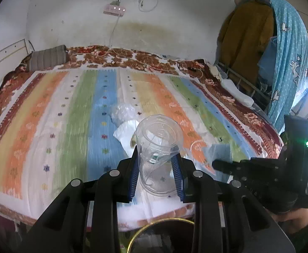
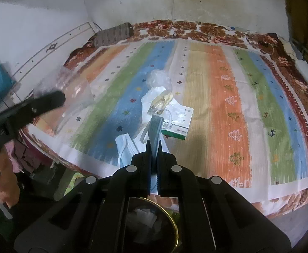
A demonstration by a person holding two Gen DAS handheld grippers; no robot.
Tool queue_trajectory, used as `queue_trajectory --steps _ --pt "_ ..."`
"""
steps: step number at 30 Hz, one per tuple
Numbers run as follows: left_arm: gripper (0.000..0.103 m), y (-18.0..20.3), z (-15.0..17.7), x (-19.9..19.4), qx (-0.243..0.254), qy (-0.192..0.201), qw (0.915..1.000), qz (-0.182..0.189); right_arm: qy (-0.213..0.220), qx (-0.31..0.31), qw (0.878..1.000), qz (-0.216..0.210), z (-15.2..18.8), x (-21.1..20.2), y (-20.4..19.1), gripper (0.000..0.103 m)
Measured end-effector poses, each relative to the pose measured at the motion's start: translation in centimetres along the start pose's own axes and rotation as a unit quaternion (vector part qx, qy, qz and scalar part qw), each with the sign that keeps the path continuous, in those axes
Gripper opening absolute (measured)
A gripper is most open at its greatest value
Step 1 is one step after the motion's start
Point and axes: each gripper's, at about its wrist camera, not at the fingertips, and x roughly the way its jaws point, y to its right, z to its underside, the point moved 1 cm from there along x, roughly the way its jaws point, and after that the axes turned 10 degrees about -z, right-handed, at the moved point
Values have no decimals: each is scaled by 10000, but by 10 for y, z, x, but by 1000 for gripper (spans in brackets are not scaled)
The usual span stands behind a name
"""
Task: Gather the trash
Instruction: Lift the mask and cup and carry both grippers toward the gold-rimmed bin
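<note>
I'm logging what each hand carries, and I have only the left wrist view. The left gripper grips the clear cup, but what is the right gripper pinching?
Observer: The right gripper is shut on a folded blue-grey face mask.
Operator: Is there anything on the bed that the cup blocks for me?
Observer: A white and green box lies flat on the striped cover, just past the held mask.
Operator: Is the bin below empty?
Observer: No. Crumpled white paper lies inside the gold-rimmed bin.
</note>
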Motion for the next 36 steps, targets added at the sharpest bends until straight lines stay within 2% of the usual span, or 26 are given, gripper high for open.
queue_trajectory --steps 10,21,26,36 --pt "28 16 31 -22 173 -218 9995 150 124 41 9998 -143 31 -26 -9 3" --pt "28 22 64 -34 10 -476 9987 164 67 82 9998 -182 71 -39 -18 3" --pt "28 27 79 -46 -37 -436 9987 258 55 86 9998 -193 88 -44 -23 3" --pt "28 31 116 -49 -140 -699 9973 156 -168 60 9995 -249 123 -43 -35 3"
